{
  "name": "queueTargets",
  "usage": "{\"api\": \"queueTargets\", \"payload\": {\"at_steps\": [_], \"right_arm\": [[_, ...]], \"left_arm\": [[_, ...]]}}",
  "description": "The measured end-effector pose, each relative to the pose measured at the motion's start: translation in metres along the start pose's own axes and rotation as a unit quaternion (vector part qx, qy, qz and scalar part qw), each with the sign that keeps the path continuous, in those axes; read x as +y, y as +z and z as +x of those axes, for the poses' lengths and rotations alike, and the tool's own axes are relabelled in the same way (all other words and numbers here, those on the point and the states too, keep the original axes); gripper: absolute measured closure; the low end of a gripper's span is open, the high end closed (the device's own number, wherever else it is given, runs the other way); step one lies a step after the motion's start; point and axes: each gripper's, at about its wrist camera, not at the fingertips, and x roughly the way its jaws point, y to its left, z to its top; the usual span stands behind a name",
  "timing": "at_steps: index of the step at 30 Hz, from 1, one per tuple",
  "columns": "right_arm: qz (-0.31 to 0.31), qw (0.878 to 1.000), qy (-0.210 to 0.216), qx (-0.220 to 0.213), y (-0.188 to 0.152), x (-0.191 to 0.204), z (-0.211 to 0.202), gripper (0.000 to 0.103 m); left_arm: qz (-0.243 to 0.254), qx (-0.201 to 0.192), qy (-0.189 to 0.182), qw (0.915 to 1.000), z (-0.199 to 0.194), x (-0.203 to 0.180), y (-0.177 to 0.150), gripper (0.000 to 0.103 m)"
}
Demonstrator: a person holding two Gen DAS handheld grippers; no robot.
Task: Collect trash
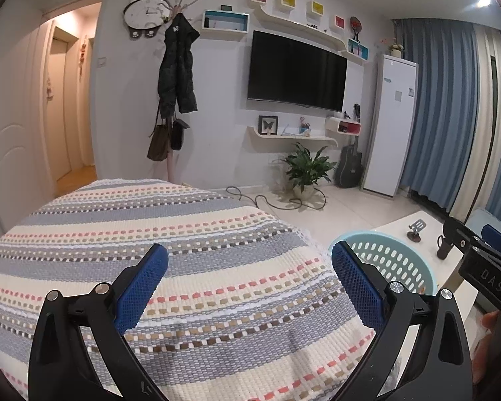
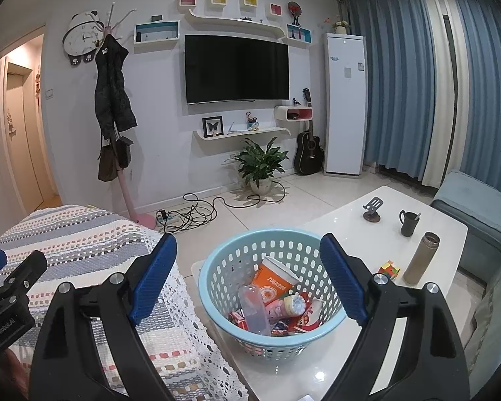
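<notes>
A light blue perforated basket [image 2: 217,287] stands on the near corner of the white coffee table [image 2: 360,230]. It holds trash: an orange paper cup [image 2: 273,280], a clear plastic bottle [image 2: 255,310], a small pink-and-white bottle [image 2: 285,305] and red wrappers [image 2: 300,324]. My right gripper [image 2: 248,282] is open and empty, above the basket. My left gripper [image 1: 250,284] is open and empty over the striped woven cover [image 1: 217,267] of the sofa. The basket's rim [image 1: 417,260] shows to its right in the left wrist view.
On the table stand a brown thermos [image 2: 421,257], a dark mug [image 2: 408,223], a phone stand [image 2: 372,209] and a colourful cube [image 2: 389,269]. A blue sofa [image 2: 477,210] is at right. Cables and a power strip [image 2: 183,215], a plant [image 2: 260,163] and a coat rack [image 2: 117,117] lie beyond.
</notes>
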Motion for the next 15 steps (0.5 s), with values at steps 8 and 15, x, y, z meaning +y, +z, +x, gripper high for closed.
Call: {"api": "queueTargets", "payload": {"at_steps": [8,15], "right_arm": [[-0.004,1.000,0.001,0.002,-0.0014,0.0038,0.0009,0.020],[-0.006,1.000,0.001,0.004,-0.0021,0.0058,0.0016,0.020]], "left_arm": [[0.000,0.003,-0.001,1.0000,0.0000,-0.0026,-0.0011,0.008],[-0.002,0.005,-0.001,1.0000,0.0007,-0.0010,-0.0010,0.008]]}}
